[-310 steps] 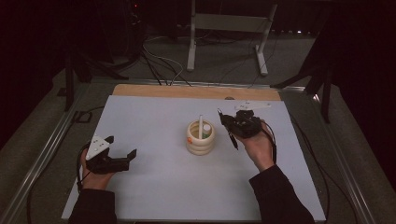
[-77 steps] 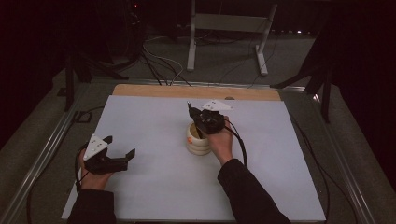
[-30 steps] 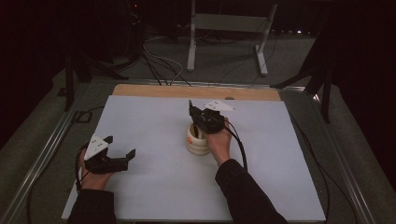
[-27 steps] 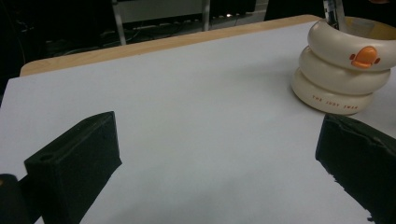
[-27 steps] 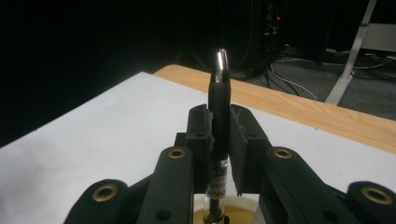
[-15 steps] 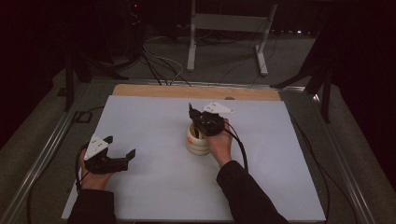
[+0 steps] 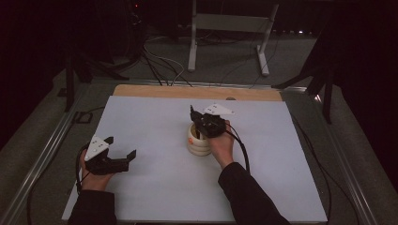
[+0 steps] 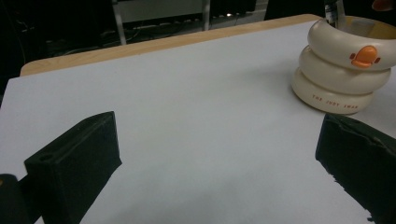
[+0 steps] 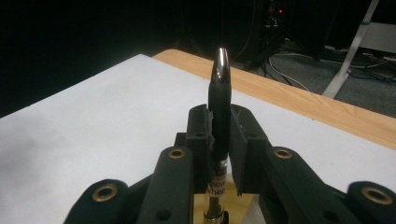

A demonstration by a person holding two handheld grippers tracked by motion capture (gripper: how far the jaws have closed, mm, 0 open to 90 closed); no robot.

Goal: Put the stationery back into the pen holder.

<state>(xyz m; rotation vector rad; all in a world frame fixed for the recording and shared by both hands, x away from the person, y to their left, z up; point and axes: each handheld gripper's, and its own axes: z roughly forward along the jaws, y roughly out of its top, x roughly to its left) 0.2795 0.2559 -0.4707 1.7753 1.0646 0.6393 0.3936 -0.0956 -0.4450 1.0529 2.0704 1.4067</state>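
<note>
White tabletop (image 7: pixel 155 187) with a bare wooden strip (image 7: pixel 155 91) along its far edge. Grey carpet floor (image 7: pixel 225 61) beyond, crossed by loose cables (image 7: pixel 162 58). A pale metal stand (image 7: pixel 230 28) rises behind the far edge. Surroundings dark; light falls mainly on the tabletop.

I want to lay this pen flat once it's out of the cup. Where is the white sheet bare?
Bare sheet stretches between the left gripper and the ringed cup, and widely right of the right gripper, toward the right edge. It's crowded only at the cup, where the right gripper's fingers clamp the pen.
</note>
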